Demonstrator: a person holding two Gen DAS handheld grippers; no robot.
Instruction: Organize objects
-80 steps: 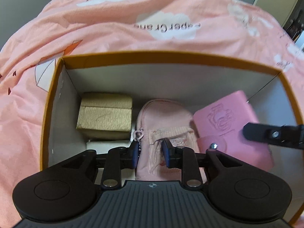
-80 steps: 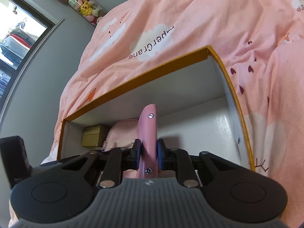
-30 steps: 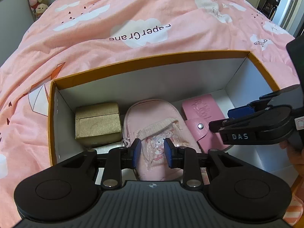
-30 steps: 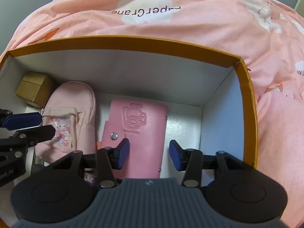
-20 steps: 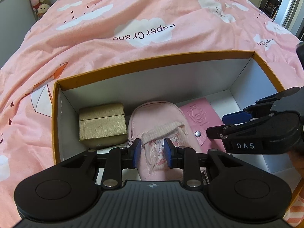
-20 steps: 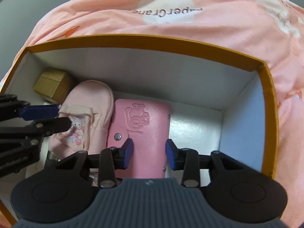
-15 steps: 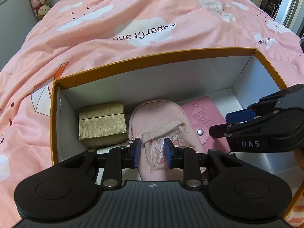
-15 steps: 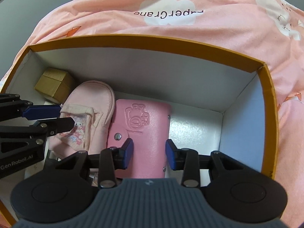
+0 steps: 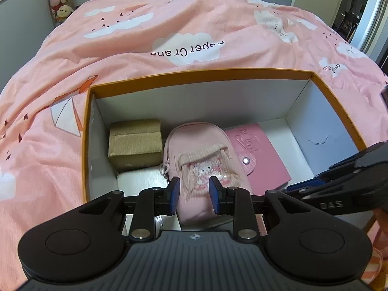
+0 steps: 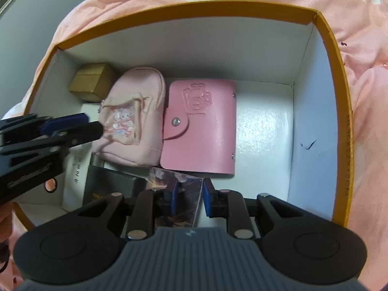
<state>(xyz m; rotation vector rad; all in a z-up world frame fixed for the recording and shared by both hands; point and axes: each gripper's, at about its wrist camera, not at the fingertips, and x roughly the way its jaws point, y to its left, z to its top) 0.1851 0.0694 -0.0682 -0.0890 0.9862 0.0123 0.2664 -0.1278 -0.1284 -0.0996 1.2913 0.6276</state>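
The flat pink snap-button card wallet (image 10: 202, 123) lay on the floor of the orange-rimmed white cardboard box (image 10: 334, 111), roughly mid-box, long axis running from the near wall toward the far wall, snap flap on its left edge. Pressed right against that left edge was the pale pink mini backpack pouch with a cartoon pocket (image 10: 132, 116), and past that, in the far left corner, a small gold gift box (image 9: 134, 144).

The wallet sat ahead of the right gripper (image 10: 189, 195), not between its fingers. Its jaws were closing with nothing in them; a glossy dark printed card (image 10: 180, 194) just showed through the gap, lying on the box floor by the near wall. So right was the nearer hand to the wallet and to the bare floor along the right wall.

The left gripper (image 9: 192, 195) hovered over the pouch, jaws narrowly apart, gripping nothing as far as I could tell.
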